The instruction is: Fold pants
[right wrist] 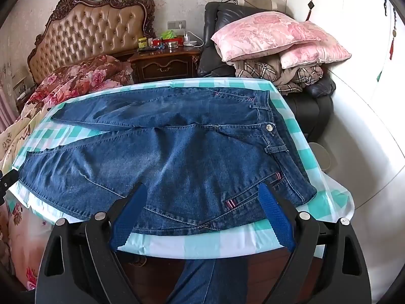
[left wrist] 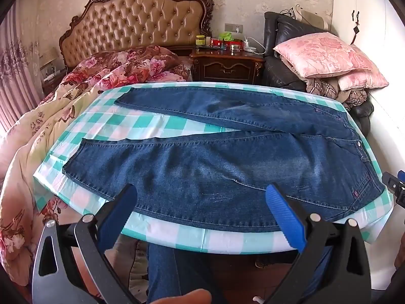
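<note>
My left gripper (left wrist: 201, 197) is wide apart and holds nothing. It hangs over the near edge of the table (left wrist: 227, 240), above the near leg of the jeans (left wrist: 215, 167). The jeans lie flat and long, cuffs at the left end, waist at the right. My right gripper (right wrist: 202, 196) is apart too, empty, nearest the waist at the near right corner.

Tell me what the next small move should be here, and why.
Probably lower both open grippers, left gripper and right gripper, onto the near edge of the blue denim jeans. The jeans lie flat and unfolded, legs spread apart, on the teal-and-white checked tablecloth, and neither gripper holds anything.
</note>
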`<state>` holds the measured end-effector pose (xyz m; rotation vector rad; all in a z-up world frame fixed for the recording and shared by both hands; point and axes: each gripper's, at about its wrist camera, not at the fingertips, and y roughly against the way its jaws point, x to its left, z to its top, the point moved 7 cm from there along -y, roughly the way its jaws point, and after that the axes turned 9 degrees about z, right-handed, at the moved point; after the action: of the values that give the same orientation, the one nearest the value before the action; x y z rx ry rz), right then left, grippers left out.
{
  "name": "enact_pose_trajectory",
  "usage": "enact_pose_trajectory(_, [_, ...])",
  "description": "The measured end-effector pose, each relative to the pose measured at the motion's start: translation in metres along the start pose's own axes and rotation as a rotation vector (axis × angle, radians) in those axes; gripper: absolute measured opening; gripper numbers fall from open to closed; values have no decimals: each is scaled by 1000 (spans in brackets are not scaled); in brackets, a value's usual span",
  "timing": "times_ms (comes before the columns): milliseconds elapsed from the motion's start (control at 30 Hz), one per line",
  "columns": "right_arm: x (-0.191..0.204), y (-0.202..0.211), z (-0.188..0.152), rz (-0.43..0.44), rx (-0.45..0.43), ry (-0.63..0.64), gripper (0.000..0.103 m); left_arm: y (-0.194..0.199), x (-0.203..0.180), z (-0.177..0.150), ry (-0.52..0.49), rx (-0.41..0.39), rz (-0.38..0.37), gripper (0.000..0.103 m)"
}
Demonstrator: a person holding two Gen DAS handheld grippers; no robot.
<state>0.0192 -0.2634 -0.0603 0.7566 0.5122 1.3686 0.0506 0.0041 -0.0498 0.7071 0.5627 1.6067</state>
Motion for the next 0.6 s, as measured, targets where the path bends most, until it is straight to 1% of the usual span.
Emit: enact_pose_trajectory(600, [0, 0, -1, 7, 1, 6, 86, -4, 4, -1, -1, 1, 3, 102])
